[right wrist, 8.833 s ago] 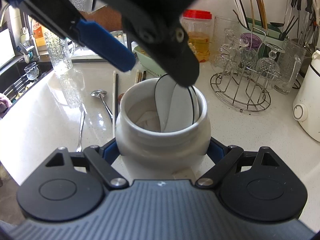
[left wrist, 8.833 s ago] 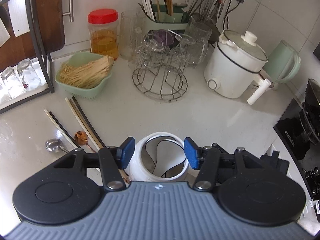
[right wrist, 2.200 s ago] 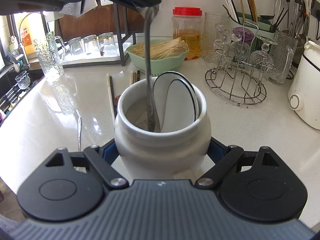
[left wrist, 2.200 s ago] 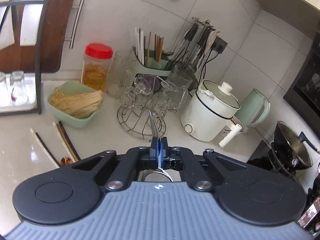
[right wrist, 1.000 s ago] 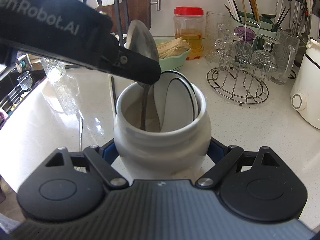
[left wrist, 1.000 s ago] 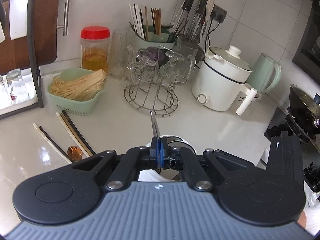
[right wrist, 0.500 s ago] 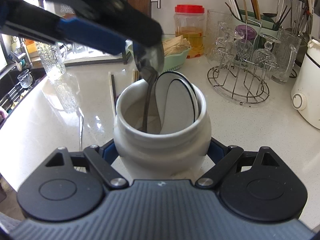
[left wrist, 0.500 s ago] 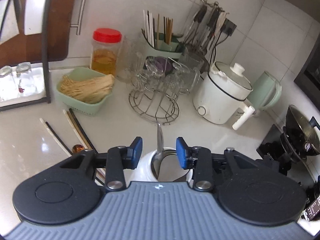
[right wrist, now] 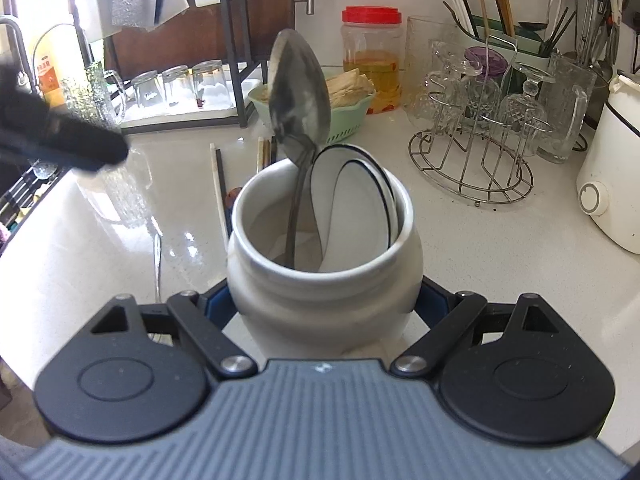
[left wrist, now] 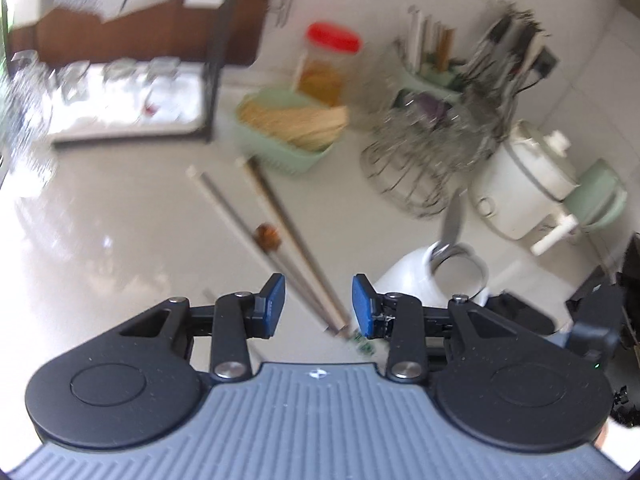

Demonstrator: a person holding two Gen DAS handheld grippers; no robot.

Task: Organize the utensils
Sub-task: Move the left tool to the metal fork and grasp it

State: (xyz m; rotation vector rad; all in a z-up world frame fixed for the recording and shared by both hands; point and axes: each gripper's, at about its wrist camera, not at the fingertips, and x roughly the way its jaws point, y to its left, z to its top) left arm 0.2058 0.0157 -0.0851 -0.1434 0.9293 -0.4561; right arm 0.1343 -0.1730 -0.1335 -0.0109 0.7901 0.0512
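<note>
I note: metal spoon (right wrist: 298, 92) and white spoons stand in crock (right wrist: 324, 280), centre frame, right gripper (right wrist: 324, 312) jaws clamped on it. Left gripper (left wrist: 318, 306) jaws open, empty. Chopsticks (left wrist: 256, 216), copper spoon (left wrist: 267, 235) remain on worktop (left wrist: 100, 240), approx. half done.

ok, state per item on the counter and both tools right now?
left tool: open, empty, above the chopsticks
right tool: shut on the white jar
white jar: upright on the counter
metal spoon: standing in the jar, bowl end up
white ceramic spoon: in the jar, leaning on the rim
chopsticks: lying loose on the counter
copper spoon: lying among the chopsticks
</note>
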